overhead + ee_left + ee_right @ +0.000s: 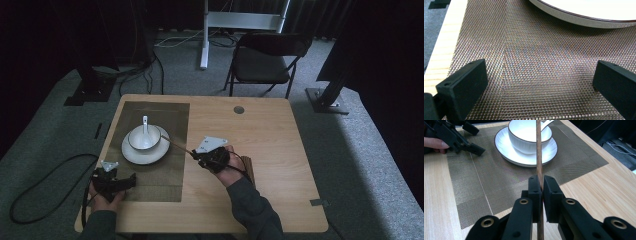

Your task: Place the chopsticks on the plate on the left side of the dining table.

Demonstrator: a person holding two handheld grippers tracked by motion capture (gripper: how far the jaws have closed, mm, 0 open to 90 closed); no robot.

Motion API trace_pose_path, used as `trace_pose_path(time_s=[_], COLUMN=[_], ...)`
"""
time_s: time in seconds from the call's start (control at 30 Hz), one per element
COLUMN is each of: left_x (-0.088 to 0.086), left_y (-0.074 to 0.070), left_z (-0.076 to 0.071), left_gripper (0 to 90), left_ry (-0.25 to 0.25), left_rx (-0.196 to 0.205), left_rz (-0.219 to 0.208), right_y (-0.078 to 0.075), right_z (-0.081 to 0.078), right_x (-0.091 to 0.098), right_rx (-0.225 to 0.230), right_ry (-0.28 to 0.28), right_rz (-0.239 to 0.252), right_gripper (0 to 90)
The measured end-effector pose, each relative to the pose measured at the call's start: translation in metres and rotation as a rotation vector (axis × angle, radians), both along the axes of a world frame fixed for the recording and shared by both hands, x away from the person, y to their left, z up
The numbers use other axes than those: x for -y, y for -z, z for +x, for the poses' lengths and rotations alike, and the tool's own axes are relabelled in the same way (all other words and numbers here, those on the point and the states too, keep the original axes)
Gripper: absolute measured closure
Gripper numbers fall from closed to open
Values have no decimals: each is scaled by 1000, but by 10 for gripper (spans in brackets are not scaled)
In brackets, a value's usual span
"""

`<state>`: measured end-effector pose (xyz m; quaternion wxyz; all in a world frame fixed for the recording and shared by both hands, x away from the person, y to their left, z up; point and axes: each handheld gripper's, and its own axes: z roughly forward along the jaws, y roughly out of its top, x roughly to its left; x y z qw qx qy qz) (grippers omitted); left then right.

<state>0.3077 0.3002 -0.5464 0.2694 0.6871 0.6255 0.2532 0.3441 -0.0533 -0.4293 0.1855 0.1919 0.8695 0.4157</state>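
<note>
A white bowl (143, 138) with a white spoon (145, 122) in it stands on a white plate (131, 154), on a woven brown placemat (162, 175). My right gripper (194, 154) is shut on a brown wooden chopstick (176, 144), whose far end reaches over the plate's right rim. The right gripper view shows the chopstick (538, 150) clamped between the pads of that gripper (541, 182), pointing at the bowl (524, 142). My left gripper (129, 180) rests low over the placemat's near left part, open, with nothing between its fingers (466, 80).
The wooden table (270, 150) has a round grommet (238, 109) near its far edge. A brown flat object (248, 167) lies just right of the right hand. A black folding chair (265, 55) stands beyond the table. Cables lie on the floor at left.
</note>
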Motion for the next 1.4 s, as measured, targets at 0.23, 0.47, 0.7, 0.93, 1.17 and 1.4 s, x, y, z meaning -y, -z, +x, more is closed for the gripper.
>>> trace_pose_path(time_s=[0.23, 0.47, 0.7, 0.93, 1.17, 1.4], left_x=[0, 0, 0, 0, 0, 0], left_y=[0, 0, 0, 0, 0, 0], left_z=[0, 0, 0, 0, 0, 0], left_gripper=[1, 1, 1, 1, 1, 1], left_ry=[0, 0, 0, -2, -1, -1], left_rx=[0, 0, 0, 2, 2, 2], left_rz=[0, 0, 0, -1, -1, -2], right_y=[0, -1, -1, -4, -4, -1], right_z=[1, 2, 3, 6, 9, 11], right_x=[-8, -15, -21, -23, -25, -28], right_rx=[2, 6, 6, 13, 14, 12], right_ry=[-17, -32, -45, -50, -58, -67], right_rz=[-4, -3, -4, 7, 5, 0], right_gripper=[850, 850, 850, 850, 850, 850])
